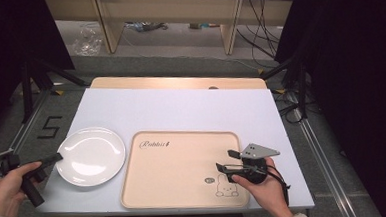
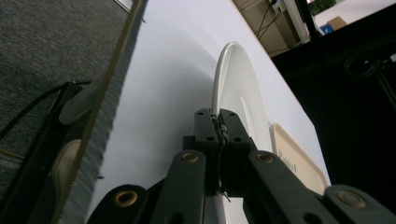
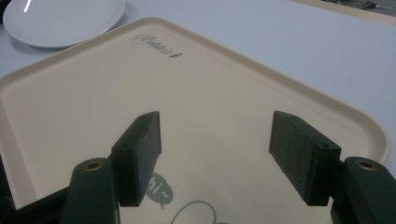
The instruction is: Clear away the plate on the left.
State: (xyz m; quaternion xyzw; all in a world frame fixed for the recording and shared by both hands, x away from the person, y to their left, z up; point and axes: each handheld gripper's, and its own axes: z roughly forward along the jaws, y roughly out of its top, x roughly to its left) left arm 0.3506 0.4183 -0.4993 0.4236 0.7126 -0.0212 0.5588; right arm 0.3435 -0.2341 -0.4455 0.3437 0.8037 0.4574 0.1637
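Observation:
A white plate (image 1: 91,156) lies on the left part of the table, beside a beige tray (image 1: 177,139) printed with a rabbit drawing. My left gripper (image 1: 57,157) comes in from the left, and its jaws are pinched on the plate's left rim. In the left gripper view the pads of the left gripper (image 2: 218,117) meet on the thin edge of the plate (image 2: 238,88). My right gripper (image 1: 225,159) hovers low over the tray's front right area, open, with nothing between its jaws. In the right gripper view the right gripper (image 3: 215,149) has bare tray (image 3: 210,84) between its jaws and the plate (image 3: 60,18) far off.
The white tabletop (image 1: 181,106) has free room behind the tray and plate. Its left edge (image 2: 112,93) drops to grey carpet. A black "5" mark (image 1: 49,127) lies on the floor at left. Cables and wooden desk legs stand beyond the table.

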